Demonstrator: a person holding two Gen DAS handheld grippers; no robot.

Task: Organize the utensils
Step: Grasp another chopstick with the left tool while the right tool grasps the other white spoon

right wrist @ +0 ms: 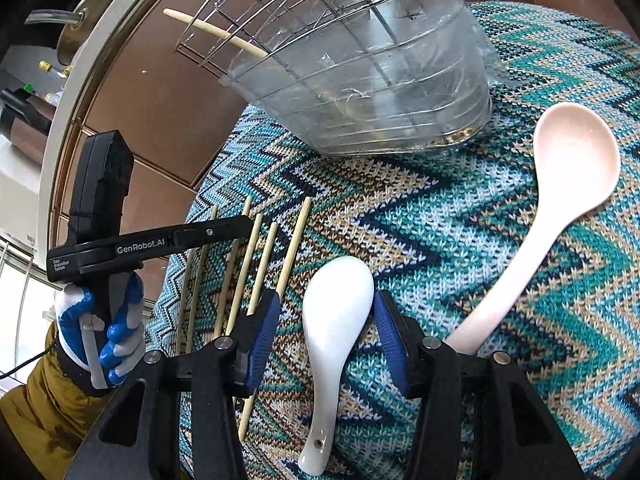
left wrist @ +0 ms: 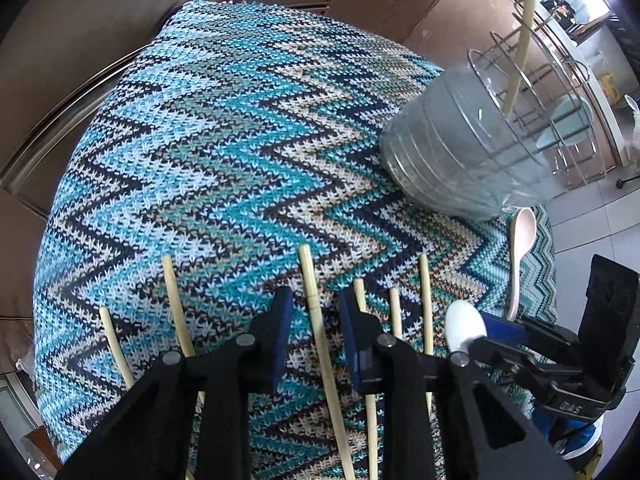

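You see a zigzag knitted cloth (left wrist: 208, 152) in teal, navy and beige covering the tabletop. Brown cabinet panels (left wrist: 120, 12) stand behind it. On the right wrist view, a steel pot (right wrist: 76, 28) and bottles (right wrist: 24, 100) sit at far left.

Chopsticks (right wrist: 256, 264) side by side on cloth (right wrist: 460, 240); spoon (right wrist: 334, 320) right of them, ladle (right wrist: 560, 184) further right; holder (right wrist: 372, 80) behind, one chopstick (right wrist: 212, 28) inside.

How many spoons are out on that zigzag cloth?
2: a white spoon between the right gripper fingers, and a pink spoon right of it. Others may be hidden.
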